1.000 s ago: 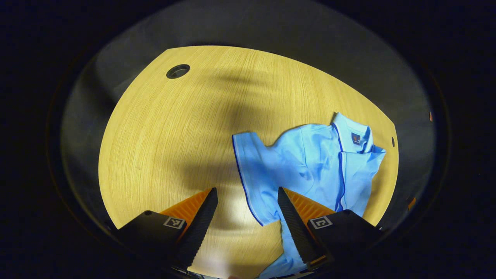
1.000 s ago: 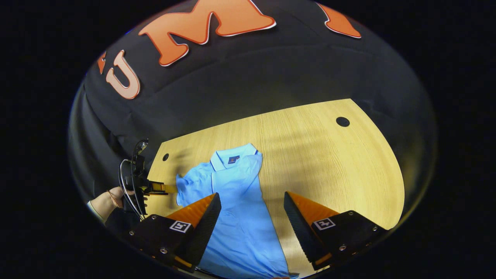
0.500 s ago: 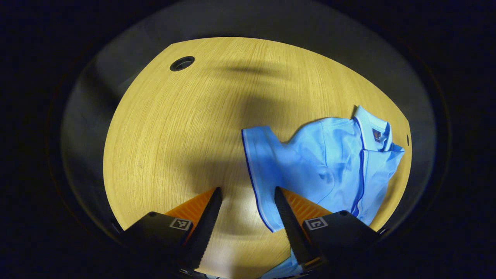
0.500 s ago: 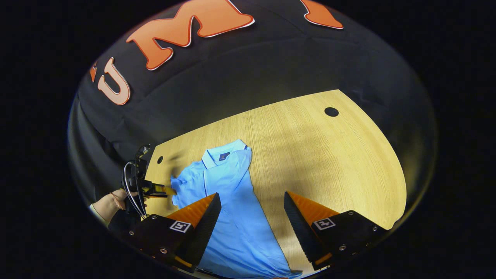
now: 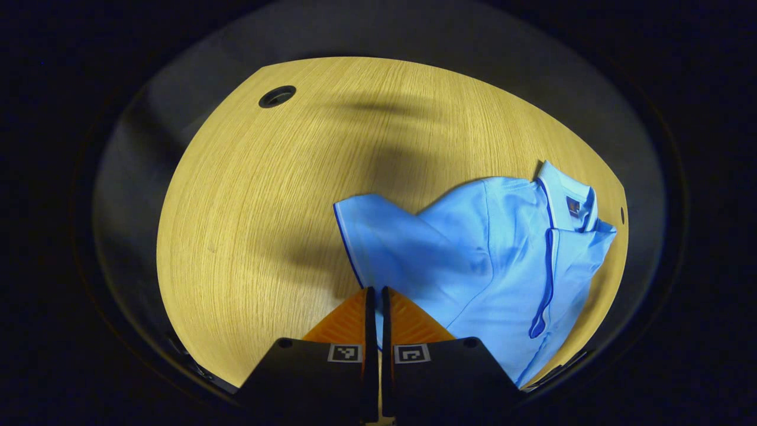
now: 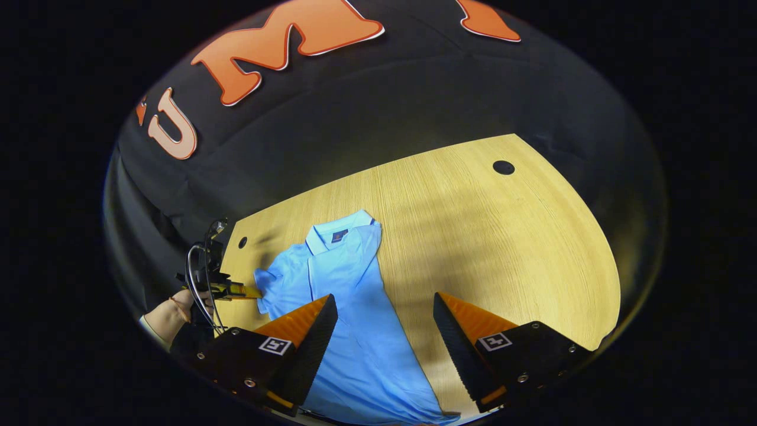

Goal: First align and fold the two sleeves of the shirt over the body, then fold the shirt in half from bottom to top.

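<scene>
- One light blue short-sleeved polo shirt (image 6: 349,307) with dark blue piping lies on one pale wood-grain table (image 6: 508,248), towards the table's left side in the right gripper view; its collar (image 6: 338,232) points to the far edge and its hem runs to the near edge.
- Two sleeves belong to the shirt. One is already folded over the body on the right side. The other, the spread sleeve (image 5: 390,248), sticks out to the left with its piped cuff towards the left gripper.
- The left gripper (image 5: 374,296) has its two fingers pressed together on the cuff edge of that sleeve, with blue cloth showing in the thin slit between them. In the right gripper view the same tool (image 6: 251,291) sits at the table's left edge, its tip touching the sleeve, held by one hand (image 6: 171,313) with a light cuff at the wrist.
- The right gripper (image 6: 384,310) hangs above the lower body of the shirt with its two fingers spread wide (nothing between them); one finger (image 6: 310,340) overlaps the cloth in the view, and I cannot tell whether it touches.
- Two round dark holes in the tabletop: one at the far right corner (image 6: 503,167), a smaller one at the far left corner (image 6: 242,242), near the collar.
- Behind the table hangs one black cloth wall (image 6: 366,112).
</scene>
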